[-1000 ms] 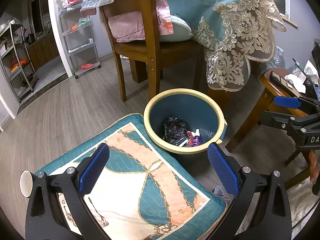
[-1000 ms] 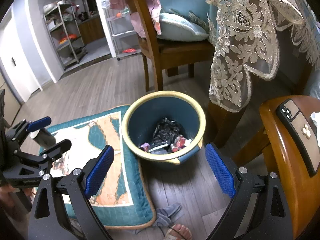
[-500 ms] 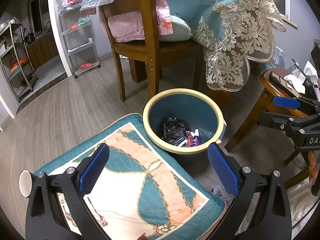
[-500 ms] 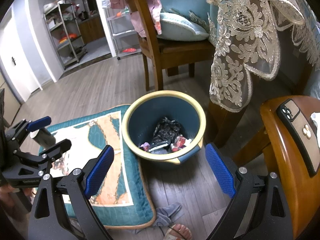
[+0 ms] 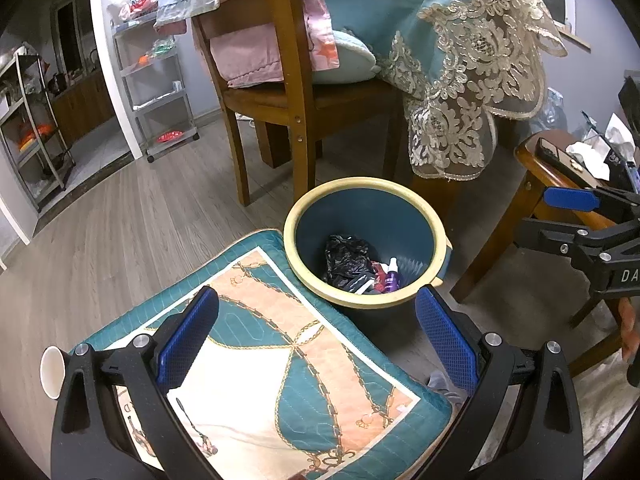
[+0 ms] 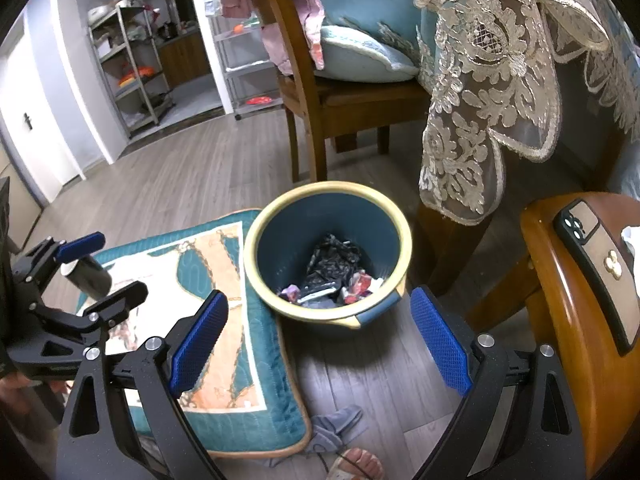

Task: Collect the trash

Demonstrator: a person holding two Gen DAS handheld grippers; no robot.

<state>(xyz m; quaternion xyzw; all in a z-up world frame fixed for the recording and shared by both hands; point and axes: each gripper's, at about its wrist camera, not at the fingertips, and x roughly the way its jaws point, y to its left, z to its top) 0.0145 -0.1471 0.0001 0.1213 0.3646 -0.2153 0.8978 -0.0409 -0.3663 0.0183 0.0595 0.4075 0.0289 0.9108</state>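
Observation:
A blue bin with a cream rim (image 5: 436,236) (image 6: 402,216) stands on the floor beside a patterned cushion (image 5: 288,364) (image 6: 224,280). Inside lie a black plastic bag (image 5: 344,256) (image 6: 332,256), a small purple bottle (image 5: 392,276) and wrappers (image 6: 362,284). My left gripper (image 5: 316,332) is open and empty over the cushion's near side; it also shows in the right wrist view (image 6: 100,264). My right gripper (image 6: 320,332) is open and empty just in front of the bin. A paper cup (image 5: 52,366) (image 6: 86,276) lies on the cushion's left side.
A wooden chair (image 5: 288,92) (image 6: 340,96) and a lace tablecloth (image 5: 464,80) (image 6: 488,92) stand behind the bin. A wooden stool (image 6: 560,320) at right holds a phone (image 6: 596,264) and tissue (image 5: 588,156). A grey cloth (image 6: 336,428) and a sandalled foot (image 6: 360,464) lie near me.
Almost nothing moved. The left wrist view has drifted very slightly; both grippers stay open and empty near the bin.

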